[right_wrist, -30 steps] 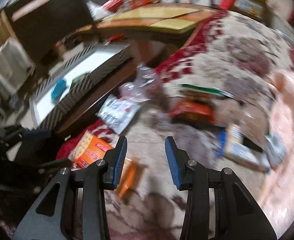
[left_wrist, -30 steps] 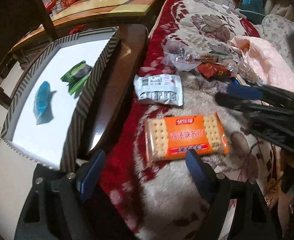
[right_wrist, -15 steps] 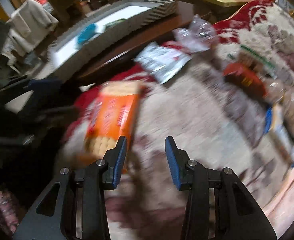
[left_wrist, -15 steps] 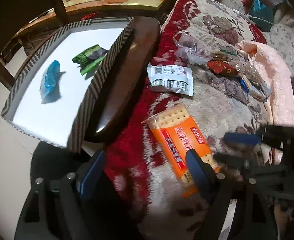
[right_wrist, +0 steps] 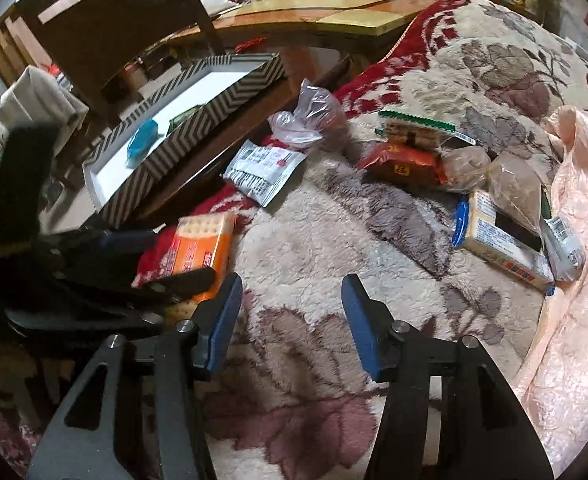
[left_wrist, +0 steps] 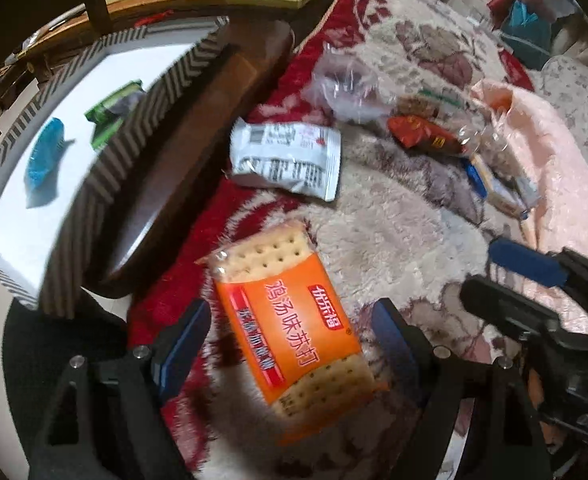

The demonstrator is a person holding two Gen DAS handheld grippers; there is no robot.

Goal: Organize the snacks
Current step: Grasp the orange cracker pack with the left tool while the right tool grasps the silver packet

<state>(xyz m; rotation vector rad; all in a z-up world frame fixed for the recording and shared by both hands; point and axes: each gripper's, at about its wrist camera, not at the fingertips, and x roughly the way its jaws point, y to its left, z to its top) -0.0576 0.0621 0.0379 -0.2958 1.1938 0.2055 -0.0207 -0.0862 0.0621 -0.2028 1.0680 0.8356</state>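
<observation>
An orange cracker pack [left_wrist: 289, 320] lies on the plush floral blanket [left_wrist: 394, 232] between the fingers of my left gripper [left_wrist: 289, 332], which stands open with its pads clear of the wrapper. In the right wrist view the same pack [right_wrist: 201, 244] sits at the left with the left gripper [right_wrist: 165, 260] around it. My right gripper [right_wrist: 289, 316] hovers over bare blanket to the pack's right. Its jaws are opening and nothing is between them. It also shows in the left wrist view as the right gripper [left_wrist: 506, 280].
A chevron-striped box [left_wrist: 105, 172] on a dark wooden bench holds a blue packet [left_wrist: 45, 156] and a green packet [left_wrist: 111, 116]. Farther along the blanket lie a white packet [left_wrist: 289, 160], a clear bag [left_wrist: 346, 88], a red packet [left_wrist: 418, 134] and a blue-edged pack [right_wrist: 498, 236]. Pink quilt [right_wrist: 574, 280] at right.
The cracker pack has turned from lying crosswise to lying lengthwise, and my left gripper has come down around it. The right gripper has drawn off to the right and its jaws have widened.
</observation>
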